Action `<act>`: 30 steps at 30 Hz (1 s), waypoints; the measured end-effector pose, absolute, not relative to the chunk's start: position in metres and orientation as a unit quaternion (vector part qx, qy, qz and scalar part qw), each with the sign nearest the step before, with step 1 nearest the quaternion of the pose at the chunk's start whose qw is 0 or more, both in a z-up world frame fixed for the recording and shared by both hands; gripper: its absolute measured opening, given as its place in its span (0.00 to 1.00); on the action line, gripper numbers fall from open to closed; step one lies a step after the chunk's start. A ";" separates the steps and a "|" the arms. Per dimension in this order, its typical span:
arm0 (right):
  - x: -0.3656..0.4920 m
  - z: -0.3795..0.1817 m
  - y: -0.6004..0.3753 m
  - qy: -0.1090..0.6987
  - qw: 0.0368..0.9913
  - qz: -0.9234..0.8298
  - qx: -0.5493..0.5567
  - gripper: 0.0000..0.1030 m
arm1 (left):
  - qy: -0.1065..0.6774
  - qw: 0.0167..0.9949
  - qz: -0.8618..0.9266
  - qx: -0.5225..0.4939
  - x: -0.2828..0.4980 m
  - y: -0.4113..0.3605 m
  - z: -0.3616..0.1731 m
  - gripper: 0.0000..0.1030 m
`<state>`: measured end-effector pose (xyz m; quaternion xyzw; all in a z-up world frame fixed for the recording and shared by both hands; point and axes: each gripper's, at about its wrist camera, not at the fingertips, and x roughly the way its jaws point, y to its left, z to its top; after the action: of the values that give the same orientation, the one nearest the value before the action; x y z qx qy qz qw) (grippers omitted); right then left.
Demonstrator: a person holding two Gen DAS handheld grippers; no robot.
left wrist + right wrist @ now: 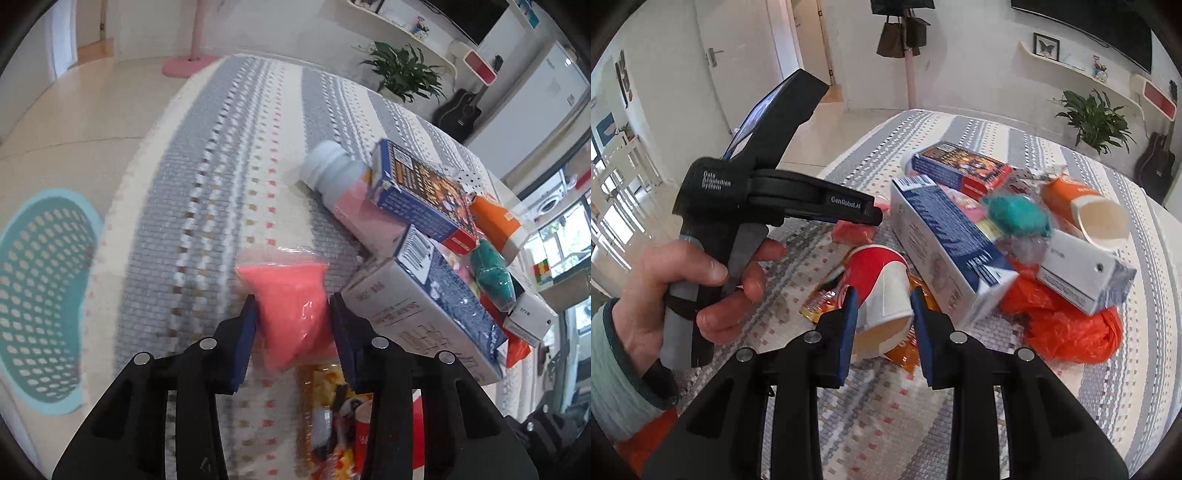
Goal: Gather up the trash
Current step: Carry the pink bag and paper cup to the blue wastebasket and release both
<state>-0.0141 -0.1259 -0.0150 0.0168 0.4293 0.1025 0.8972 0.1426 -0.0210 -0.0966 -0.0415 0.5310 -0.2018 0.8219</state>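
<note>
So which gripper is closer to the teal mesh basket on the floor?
Left. The left gripper, closed on a pink bag, hangs near the table edge above the teal basket. The right gripper grips a red and white paper cup further in over the table.

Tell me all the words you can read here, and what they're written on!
"GenRobot.AI": side of the left gripper, in the right wrist view.
"Data Acquisition System": that gripper's black body.
White and blue carton, dark blue box, white box, snack wrapper: print too small or blurred to read.
</note>
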 end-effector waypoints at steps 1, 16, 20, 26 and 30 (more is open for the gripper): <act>-0.012 -0.013 -0.123 0.427 0.898 0.102 0.013 0.26 | 0.524 0.827 -0.198 -0.039 0.141 -0.017 -0.093 0.36; 0.023 -0.038 -0.092 0.472 0.869 0.131 0.067 0.31 | 0.485 0.857 -0.166 -0.050 0.124 0.054 -0.052 0.36; 0.034 -0.044 -0.080 0.486 0.860 0.134 0.077 0.32 | 0.478 0.862 -0.159 -0.063 0.123 0.085 -0.049 0.36; 0.034 -0.029 -0.069 0.468 0.867 0.149 0.084 0.25 | 0.454 0.874 -0.140 -0.100 0.121 0.149 -0.040 0.36; 0.035 0.010 -0.057 0.425 0.889 0.158 0.062 0.25 | 0.426 0.888 -0.120 -0.122 0.121 0.190 -0.025 0.36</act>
<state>0.0350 -0.0568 0.0103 0.0619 0.4253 0.1577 0.8891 0.1211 0.1904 -0.0246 -0.1220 0.4261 -0.1204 0.8883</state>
